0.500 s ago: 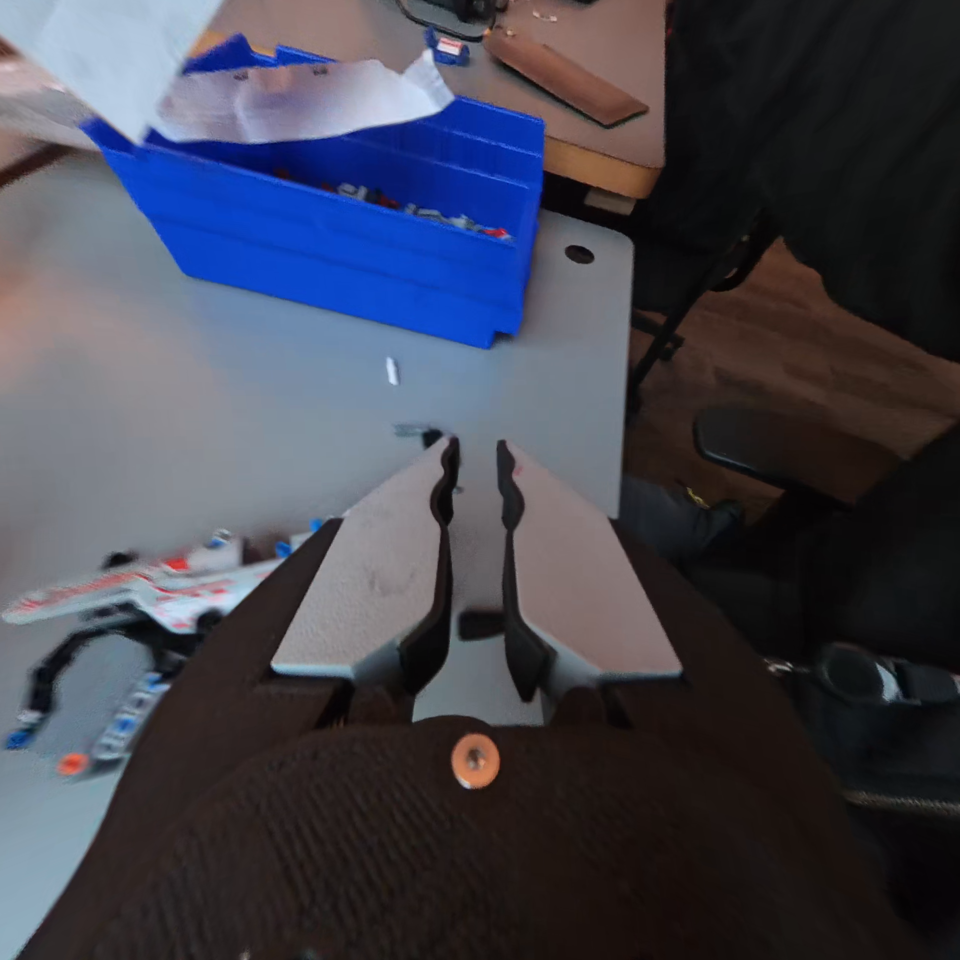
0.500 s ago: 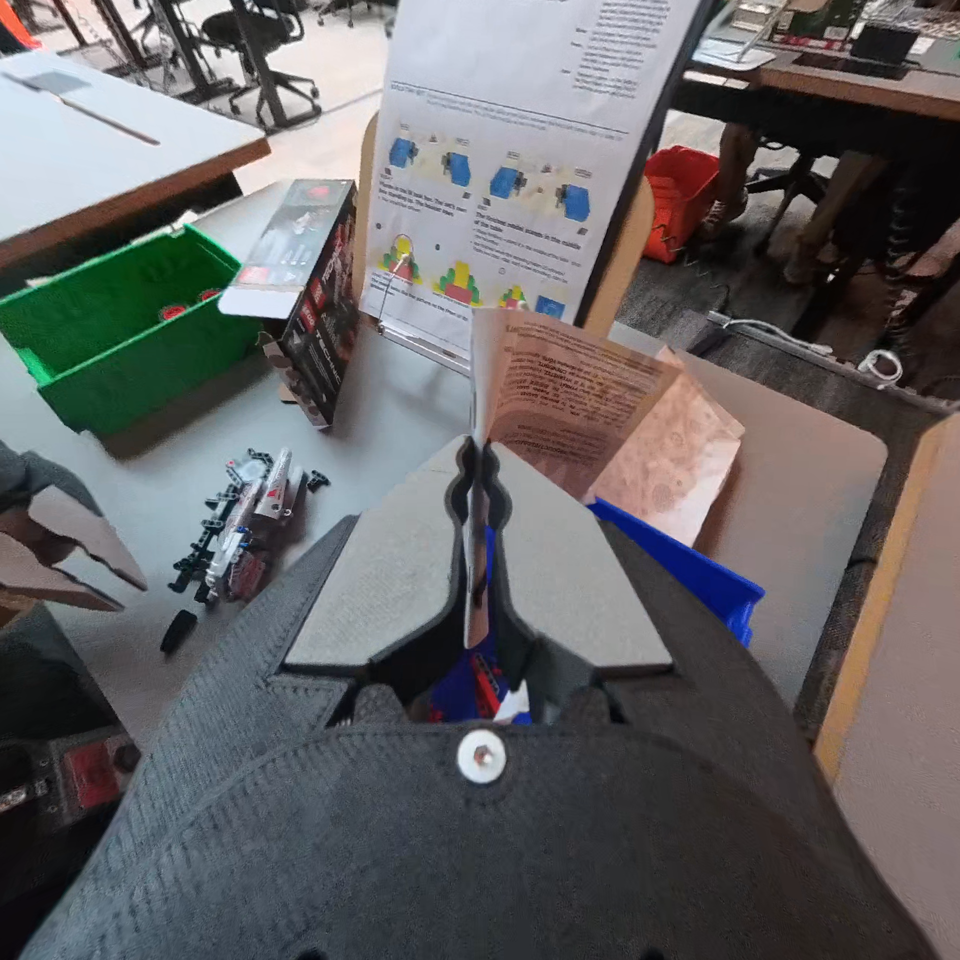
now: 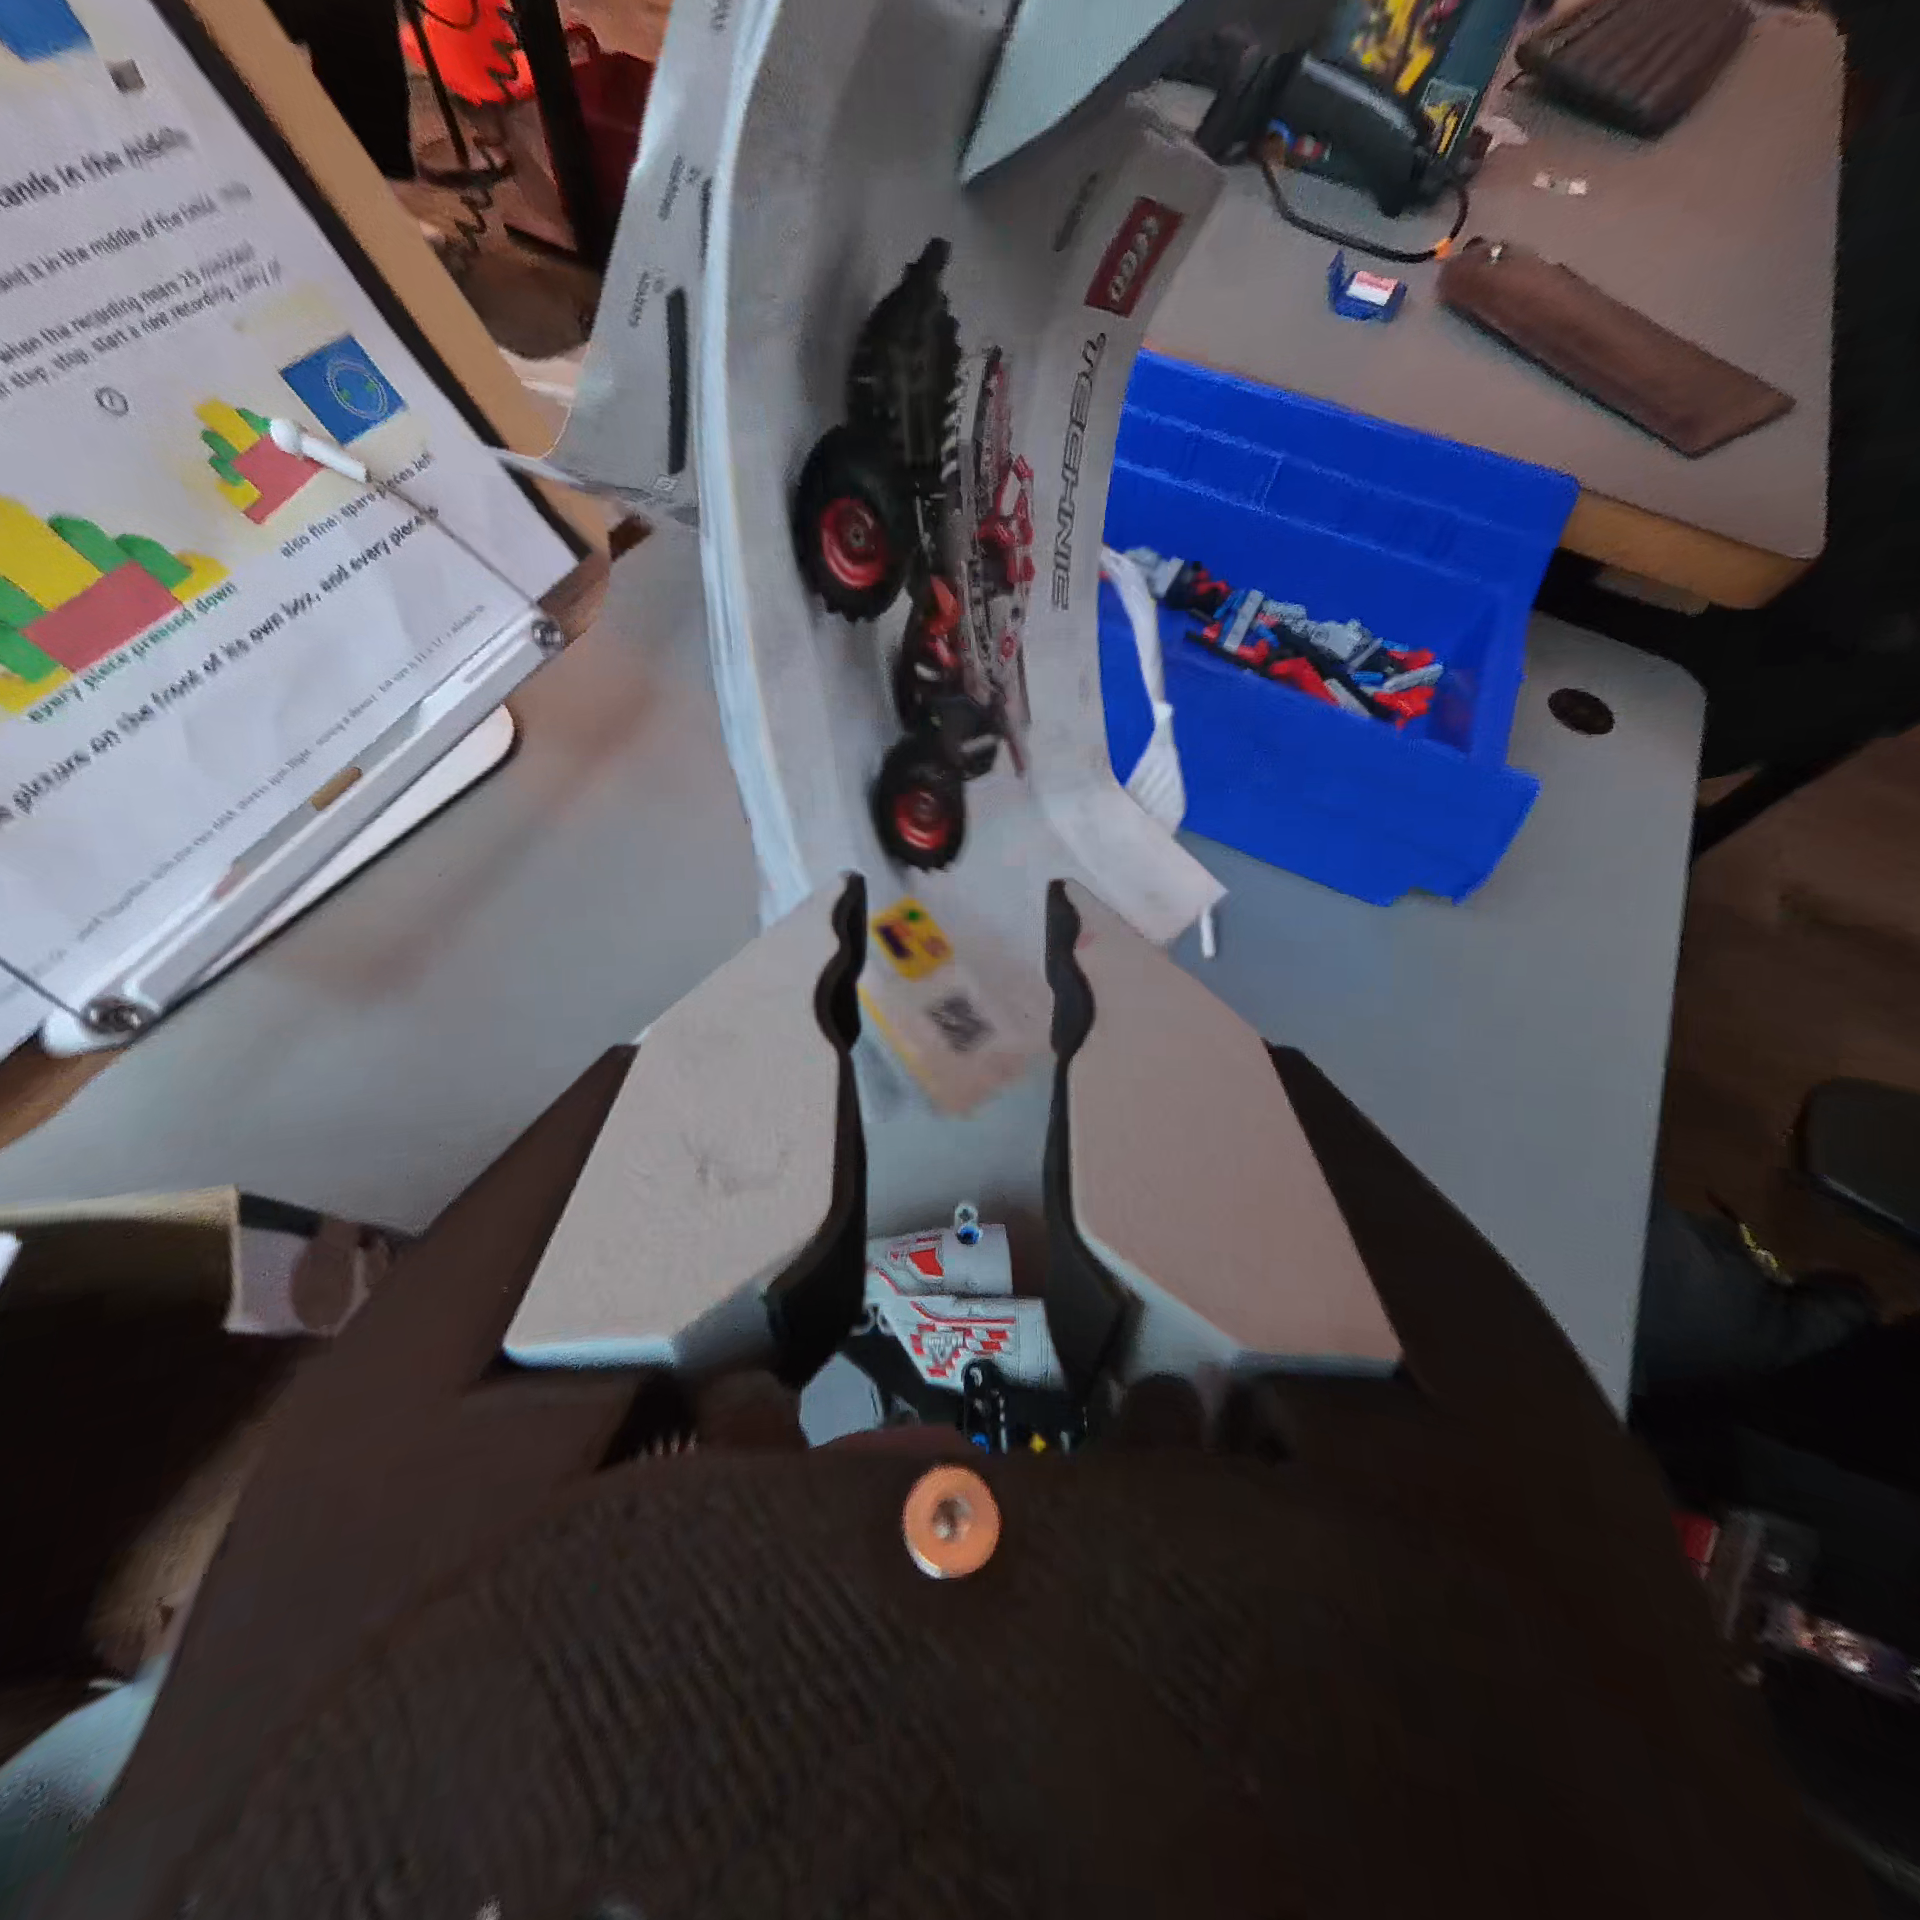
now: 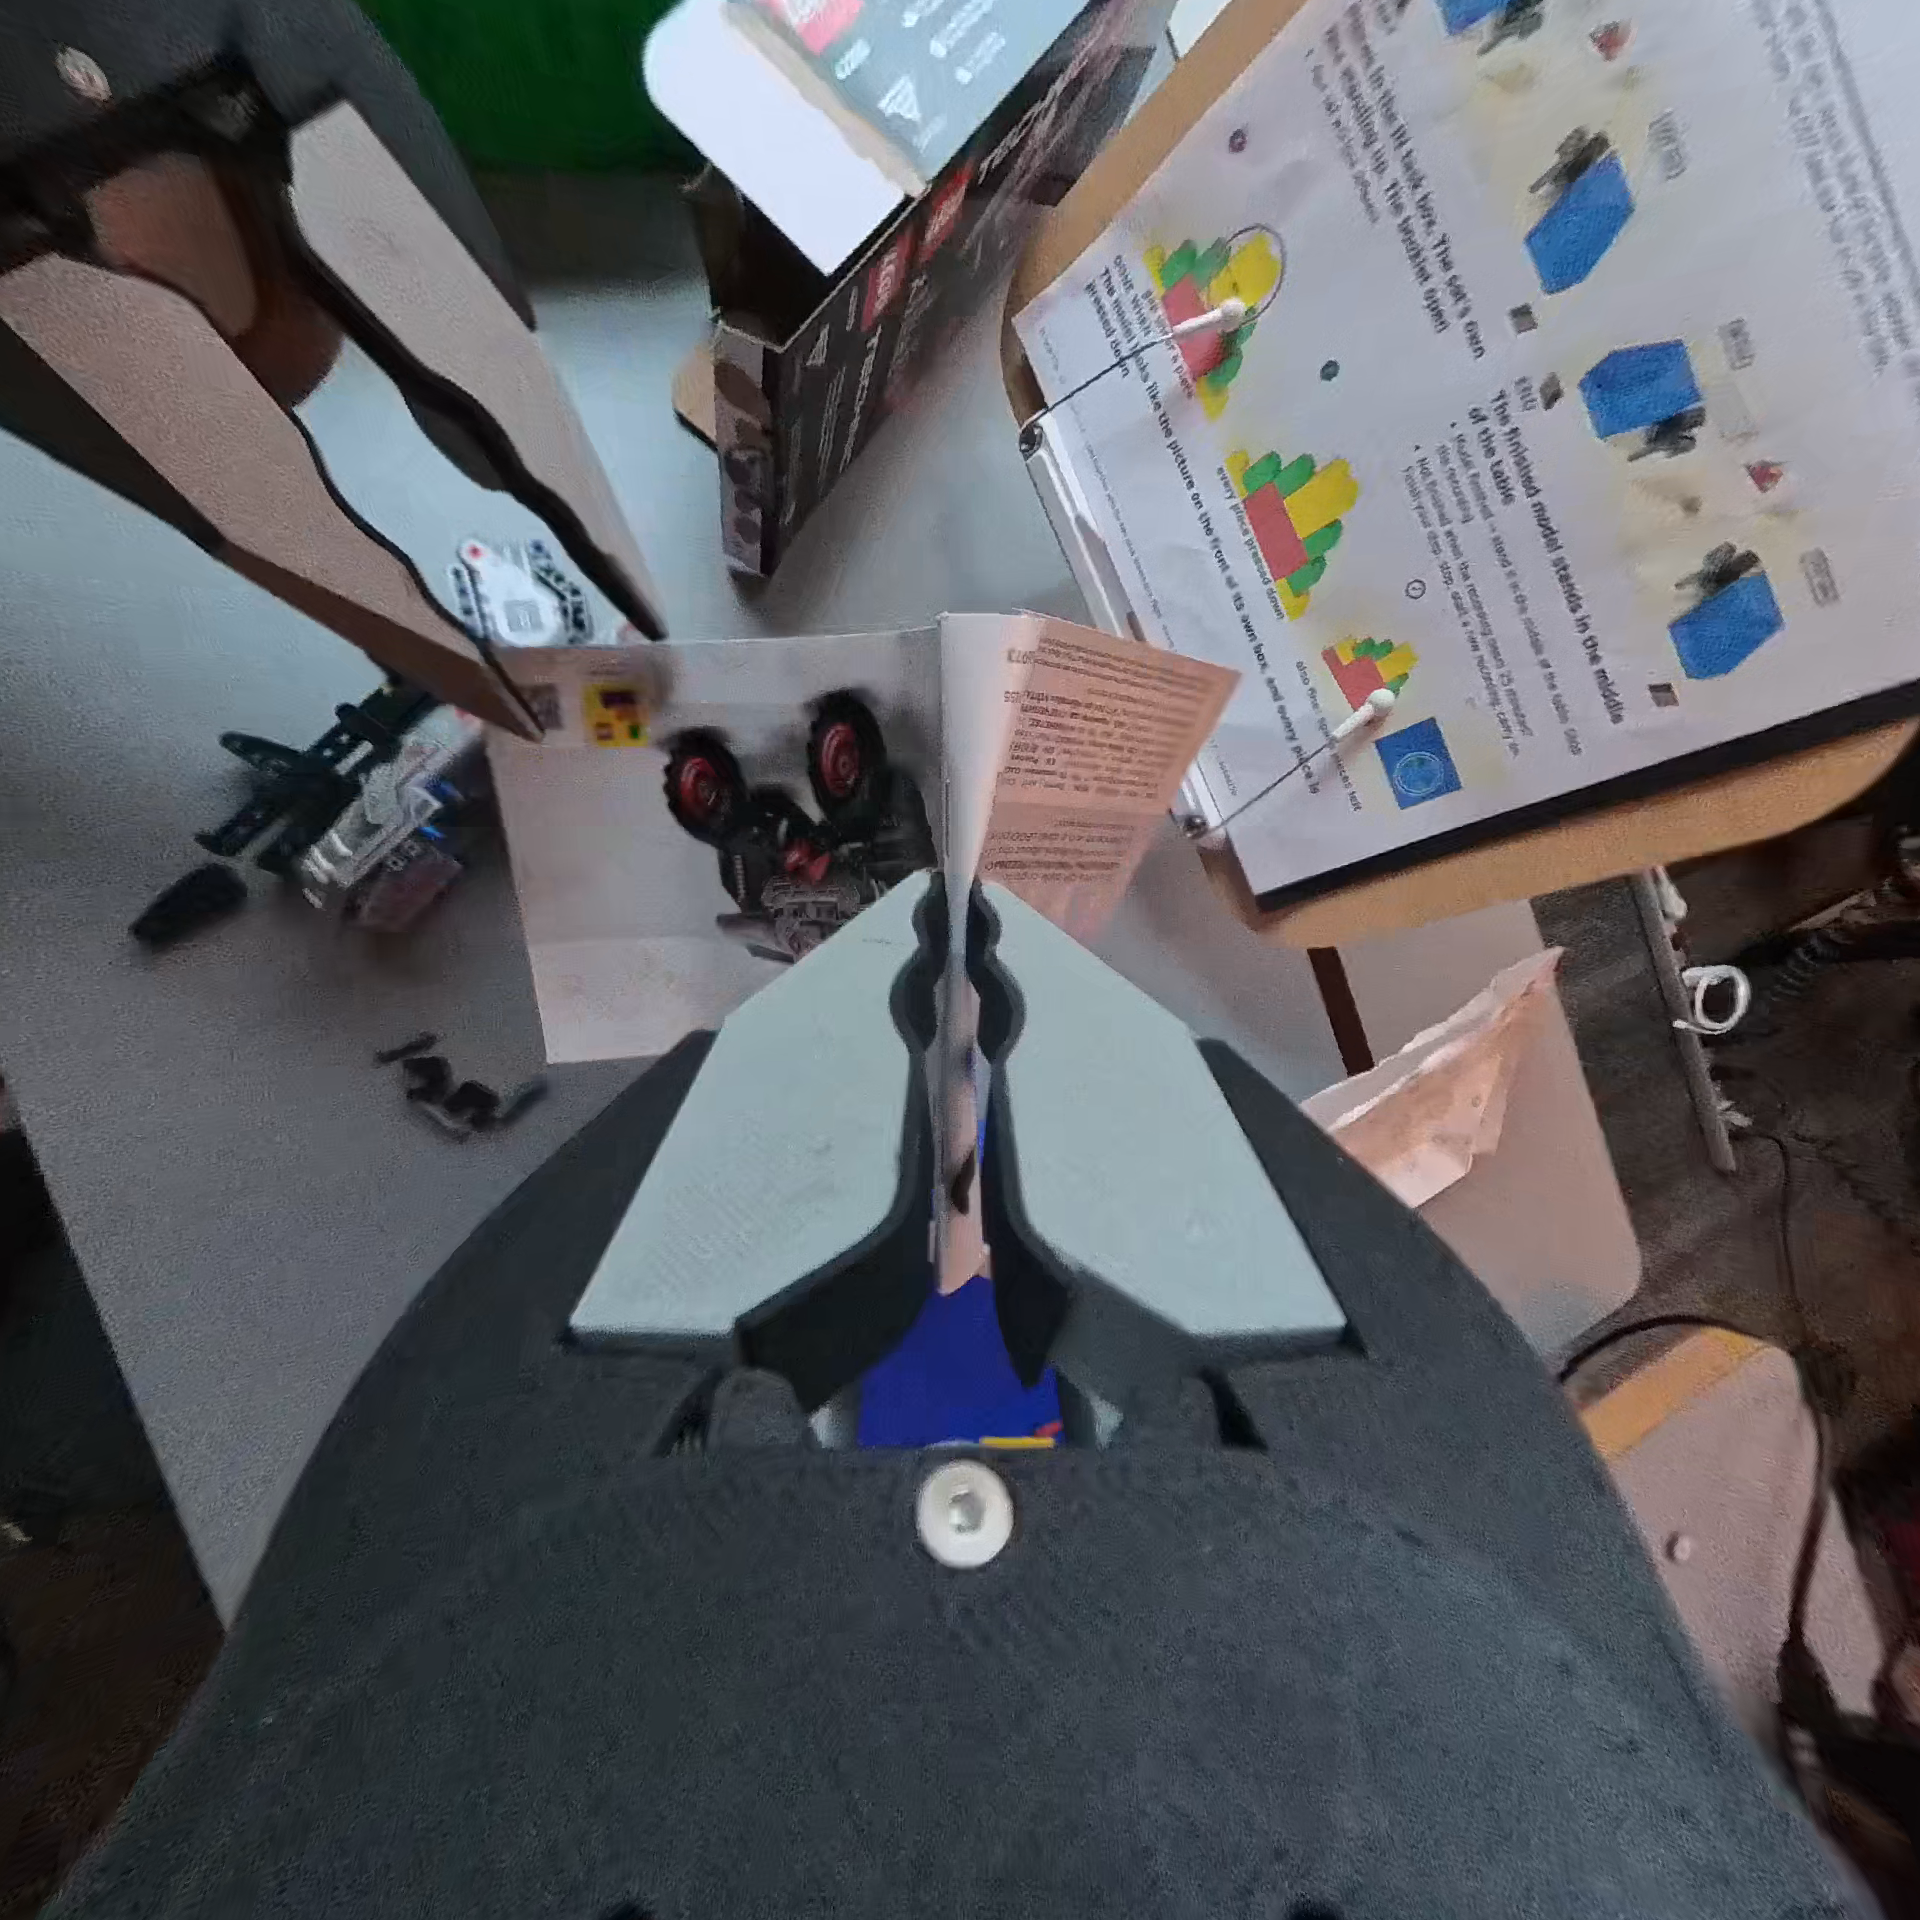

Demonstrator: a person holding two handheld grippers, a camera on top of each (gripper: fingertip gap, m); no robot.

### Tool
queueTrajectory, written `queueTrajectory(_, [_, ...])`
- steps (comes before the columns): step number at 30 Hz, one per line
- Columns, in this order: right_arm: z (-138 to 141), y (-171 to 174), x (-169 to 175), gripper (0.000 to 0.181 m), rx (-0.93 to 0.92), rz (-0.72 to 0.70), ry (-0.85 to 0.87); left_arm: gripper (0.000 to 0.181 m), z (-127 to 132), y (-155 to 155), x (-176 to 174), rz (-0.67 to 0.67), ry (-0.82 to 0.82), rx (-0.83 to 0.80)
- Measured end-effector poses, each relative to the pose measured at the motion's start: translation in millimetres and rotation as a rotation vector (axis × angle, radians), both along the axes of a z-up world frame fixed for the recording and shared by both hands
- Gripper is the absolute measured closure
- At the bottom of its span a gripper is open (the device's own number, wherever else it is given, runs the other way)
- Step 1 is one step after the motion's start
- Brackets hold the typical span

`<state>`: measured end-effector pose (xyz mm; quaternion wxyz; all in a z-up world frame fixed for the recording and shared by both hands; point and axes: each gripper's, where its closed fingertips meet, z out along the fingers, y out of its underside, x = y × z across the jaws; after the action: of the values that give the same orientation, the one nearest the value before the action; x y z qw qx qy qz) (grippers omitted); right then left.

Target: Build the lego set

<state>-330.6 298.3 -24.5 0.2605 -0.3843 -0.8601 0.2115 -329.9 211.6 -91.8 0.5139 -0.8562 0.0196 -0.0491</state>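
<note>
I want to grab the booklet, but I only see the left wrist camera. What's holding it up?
Observer: The right gripper. It's shut on the booklet near its fold.
Operator: Is anything lying in front of it?
Observer: A few small black pieces lie on the table, apart from the booklet.
Operator: Is there a bin besides the blue one?
Observer: Yes, a white bin with a bag liner, beside the table.
</note>
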Motion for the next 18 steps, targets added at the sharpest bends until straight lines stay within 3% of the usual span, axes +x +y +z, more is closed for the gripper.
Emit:
queueTrajectory(4, [-49,4,-4,0.181,0.236,0.080,-0.178,0.144,-40,-11,-12,0.040,0.056,-0.088])
queueTrajectory(8, [-63,-12,-6,0.181,0.390,0.220,-0.300,0.137,-21,5,-19,0.003,0.128,-0.015])
queueTrajectory(12, [-58,-45,-5,0.181,0.310,0.376,-0.282,0.126,-16,23,-15,-0.101,0.061,-0.032])
queueTrajectory(16, [-50,-58,-8,0.181,0.245,0.386,-0.228,0.180,-18,28,-17,-0.132,0.152,-0.021])
queueTrajectory(18, [-42,-50,-20,0.174,0.218,0.314,-0.103,0.181,-12,29,-21,-0.107,0.124,0.015])
